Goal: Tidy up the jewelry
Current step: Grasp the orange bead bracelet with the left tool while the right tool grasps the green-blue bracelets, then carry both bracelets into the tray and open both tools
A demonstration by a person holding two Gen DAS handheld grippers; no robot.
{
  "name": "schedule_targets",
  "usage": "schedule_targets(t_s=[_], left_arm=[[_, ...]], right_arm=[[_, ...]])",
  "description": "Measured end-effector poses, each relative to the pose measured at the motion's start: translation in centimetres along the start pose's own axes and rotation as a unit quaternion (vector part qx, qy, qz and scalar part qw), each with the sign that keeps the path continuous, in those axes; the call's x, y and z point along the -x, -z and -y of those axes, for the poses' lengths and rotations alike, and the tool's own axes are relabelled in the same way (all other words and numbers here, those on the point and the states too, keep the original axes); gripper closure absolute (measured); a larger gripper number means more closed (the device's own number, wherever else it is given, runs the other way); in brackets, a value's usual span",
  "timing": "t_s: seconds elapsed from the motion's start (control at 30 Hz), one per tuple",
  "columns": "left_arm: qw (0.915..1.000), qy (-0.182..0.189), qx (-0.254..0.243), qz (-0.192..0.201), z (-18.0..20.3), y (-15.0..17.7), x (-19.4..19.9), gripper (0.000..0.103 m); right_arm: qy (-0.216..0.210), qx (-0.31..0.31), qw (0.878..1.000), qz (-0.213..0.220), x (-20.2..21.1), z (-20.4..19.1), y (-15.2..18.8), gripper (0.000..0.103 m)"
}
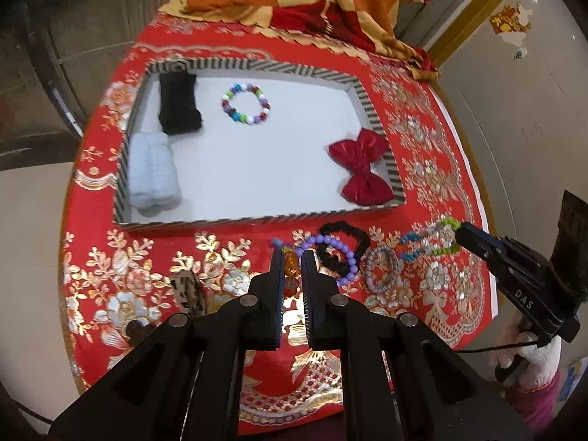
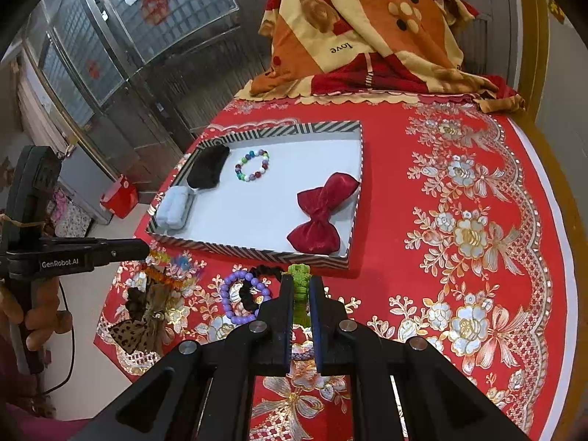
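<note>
Left wrist: tongs [image 1: 293,257] gripping amber bracelet [image 1: 290,268]

tablecloth [image 2: 459,191]: red, with gold and silver flowers, spread over the round table.
blanket [image 2: 367,33]: orange, cream and red, printed "love", heaped at 12 o'clock on the table's far edge.
metal doors [image 2: 121,29]: gridded glass panels, seen at 10 o'clock beyond the table.
red box [image 2: 119,196]: set on the floor at 9 o'clock.
</note>
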State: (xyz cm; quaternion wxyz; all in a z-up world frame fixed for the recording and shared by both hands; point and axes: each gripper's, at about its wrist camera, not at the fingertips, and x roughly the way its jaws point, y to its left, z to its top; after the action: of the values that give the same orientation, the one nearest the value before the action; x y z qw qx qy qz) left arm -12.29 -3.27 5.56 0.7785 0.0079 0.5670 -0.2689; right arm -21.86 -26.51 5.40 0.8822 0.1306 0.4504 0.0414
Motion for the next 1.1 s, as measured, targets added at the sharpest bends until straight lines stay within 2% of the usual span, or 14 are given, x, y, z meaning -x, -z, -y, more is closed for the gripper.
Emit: schedule_targets(t_s=[0.53,0.8,1.1], left_arm=[[0.9982,-0.04,0.013,0.043,-0.5,-2.0,2.0,0.096],[0.9971,-0.059,0.013,0.048,-0.9,-3.3,1.8,0.096],[0.997,-0.061,0.015,0.045,-1.4,-5.5,0.8,0.096]], right_arm=[[-0.006,0.037,0.999,0.011,0.4,-2.1,-3.0,0.095],[-0.011,0.054,0.998,0.015,-0.2,-3.2,-5.0,0.095],[-0.016,0.072,0.997,0.01,-2.2,-4.1,-7.8,0.095]])
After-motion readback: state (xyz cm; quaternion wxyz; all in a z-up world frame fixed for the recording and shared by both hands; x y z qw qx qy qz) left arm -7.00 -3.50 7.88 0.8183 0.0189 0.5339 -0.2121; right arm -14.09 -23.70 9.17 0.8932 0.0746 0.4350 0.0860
